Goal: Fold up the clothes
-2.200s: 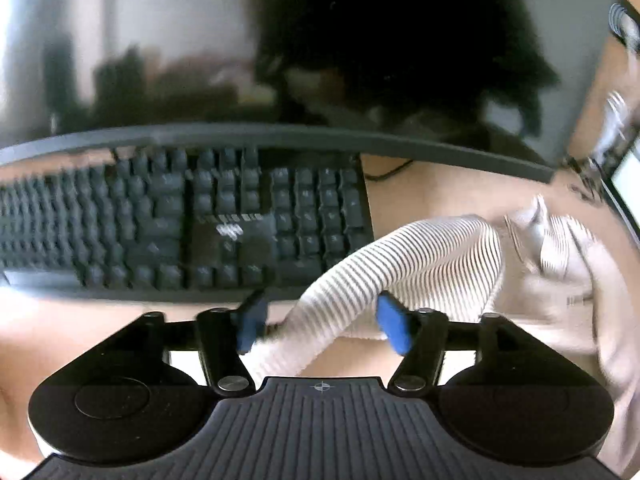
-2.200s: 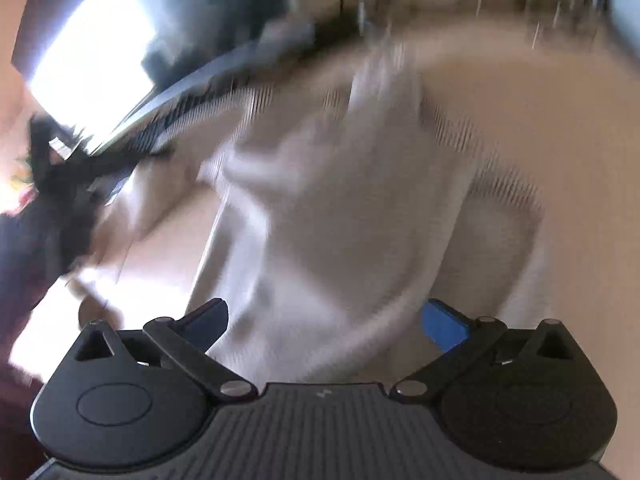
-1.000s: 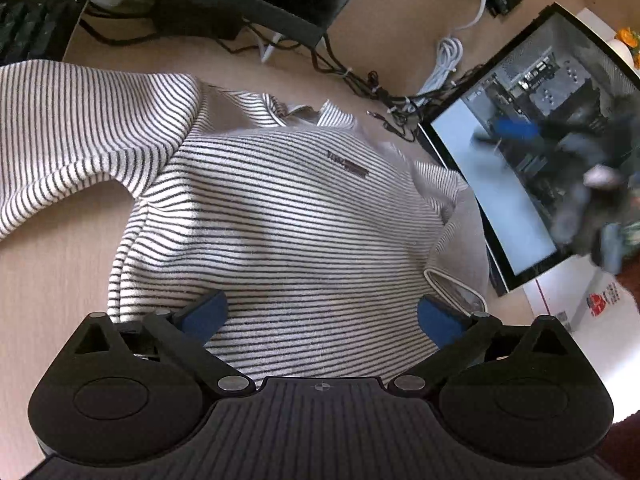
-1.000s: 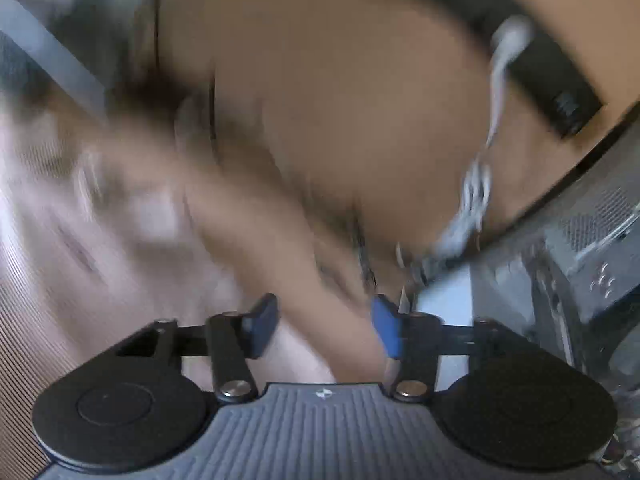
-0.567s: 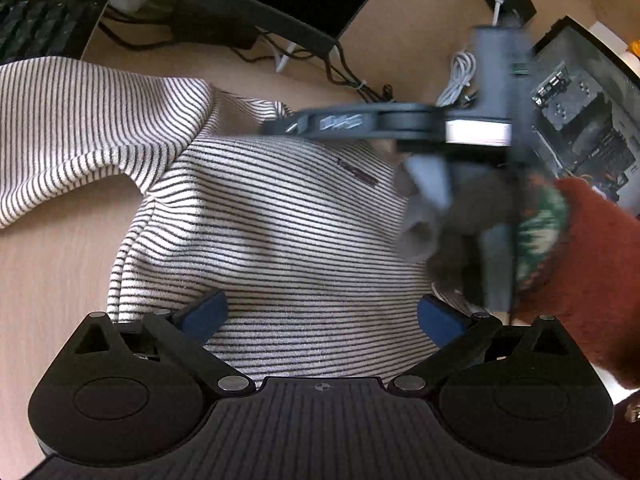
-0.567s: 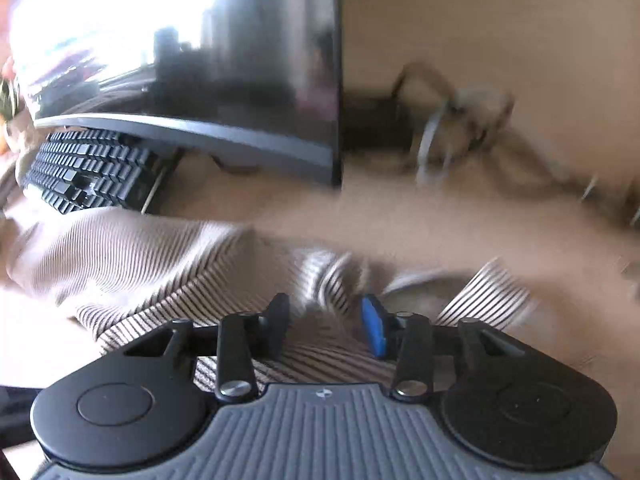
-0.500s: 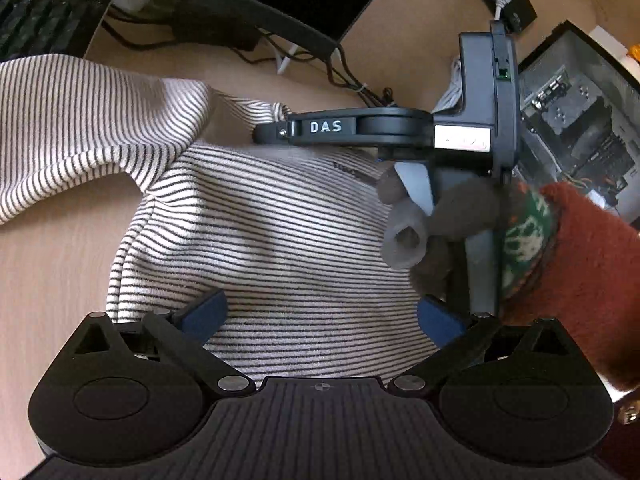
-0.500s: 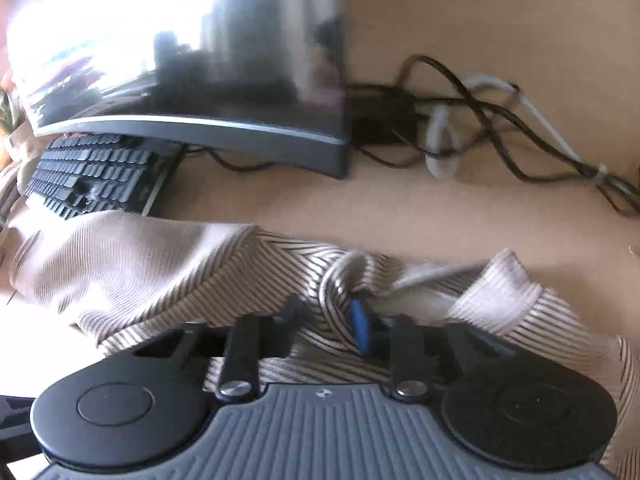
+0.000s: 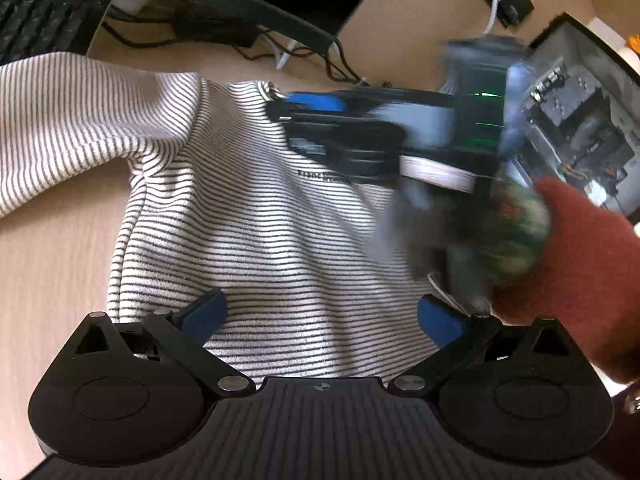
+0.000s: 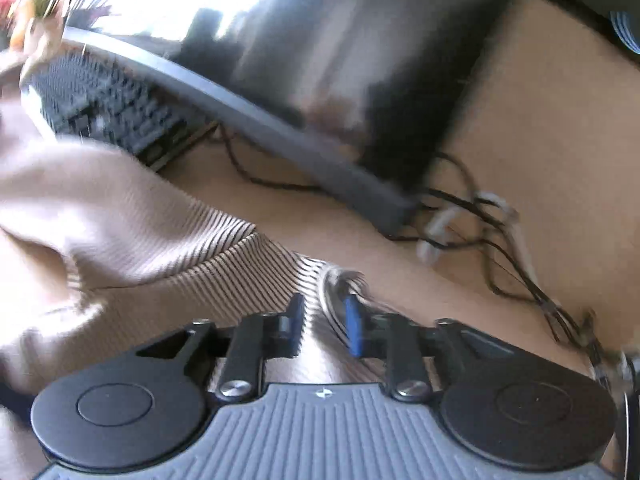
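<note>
The striped top (image 9: 256, 216) lies spread on the wooden surface (image 9: 48, 256), one sleeve (image 9: 72, 112) trailing left toward the keyboard (image 9: 36, 20). It looks soft, light and limp; seams and neckline offer the best hold. Left tool (image 9: 322, 320) spread wide above the hem. Right tool (image 10: 322, 326) narrow, pinching the neckline. Monitor (image 10: 320, 80) and cables (image 10: 480, 232) crowd the far edge.

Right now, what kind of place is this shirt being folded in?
Most likely a home computer desk rather than a laundry area. The striped shirt lies on a wooden desk beside a keyboard, under a curved monitor, with an open PC case nearby.
</note>
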A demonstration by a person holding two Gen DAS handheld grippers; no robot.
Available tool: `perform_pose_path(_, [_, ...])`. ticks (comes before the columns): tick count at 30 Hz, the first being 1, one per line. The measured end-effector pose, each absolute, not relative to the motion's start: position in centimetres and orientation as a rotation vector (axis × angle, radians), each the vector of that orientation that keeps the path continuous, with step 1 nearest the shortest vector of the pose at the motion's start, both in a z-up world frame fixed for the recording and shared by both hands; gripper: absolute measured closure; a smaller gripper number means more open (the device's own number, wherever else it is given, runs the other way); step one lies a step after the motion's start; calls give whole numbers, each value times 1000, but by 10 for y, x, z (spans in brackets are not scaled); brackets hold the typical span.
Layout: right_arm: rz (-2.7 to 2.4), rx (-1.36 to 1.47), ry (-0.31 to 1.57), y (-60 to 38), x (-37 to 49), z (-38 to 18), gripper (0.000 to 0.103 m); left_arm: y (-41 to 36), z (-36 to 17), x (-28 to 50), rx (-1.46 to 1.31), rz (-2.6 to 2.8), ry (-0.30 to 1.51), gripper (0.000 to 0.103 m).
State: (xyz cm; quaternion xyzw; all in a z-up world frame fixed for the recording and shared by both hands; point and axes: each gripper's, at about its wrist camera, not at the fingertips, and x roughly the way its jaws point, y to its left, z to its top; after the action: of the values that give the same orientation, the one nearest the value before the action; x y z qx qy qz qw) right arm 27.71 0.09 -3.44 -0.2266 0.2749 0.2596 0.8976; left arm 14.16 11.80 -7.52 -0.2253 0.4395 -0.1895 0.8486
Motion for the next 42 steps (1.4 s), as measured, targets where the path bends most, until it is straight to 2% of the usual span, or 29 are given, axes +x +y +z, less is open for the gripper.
perform_pose_path(1, [515, -437, 569, -15, 266, -24, 58, 117, -74, 143, -466, -405, 932, 0])
perform_pose_path(2, [489, -410, 574, -30, 253, -17, 54, 117, -74, 144, -458, -411, 935, 0])
perform_pose_path(8, [282, -485, 648, -93, 167, -15, 46, 125, -76, 144, -455, -464, 927, 0])
perform_pose_path(13, [181, -604, 714, -111, 118, -27, 46, 133, -79, 143, -495, -521, 912, 0])
perform_pose_path(18, [133, -771, 678, -97, 130, -53, 46, 126, -78, 144, -471, -516, 909, 0])
perform_pose_path(19, [125, -798, 681, -96, 137, -59, 49, 124, -77, 143, -457, -506, 903, 0])
perform_pose_path(20, [127, -799, 692, -98, 144, -63, 64, 120, -77, 140, -441, -494, 896, 0])
perform_pose_path(23, [141, -763, 718, -108, 158, -67, 83, 109, -77, 135, -414, -484, 876, 0])
perform_pose_path(29, [159, -570, 751, -161, 159, -43, 91, 75, -74, 123, -398, -463, 902, 0])
perform_pose_path(32, [169, -338, 694, -192, 167, 13, 92, 60, -71, 117, -330, -398, 882, 0])
perform_pose_path(36, [220, -101, 512, -216, 190, 108, 92, 64, -66, 118, -398, -325, 916, 0])
perform_pose_path(37, [244, -61, 461, -217, 195, 129, 92, 68, -65, 117, -423, -315, 928, 0])
perform_pose_path(38, [275, -32, 420, -214, 199, 148, 100, 72, -63, 117, -449, -304, 940, 0])
perform_pose_path(42, [401, 1, 332, -185, 218, 189, 100, 98, -57, 102, -534, -225, 933, 0])
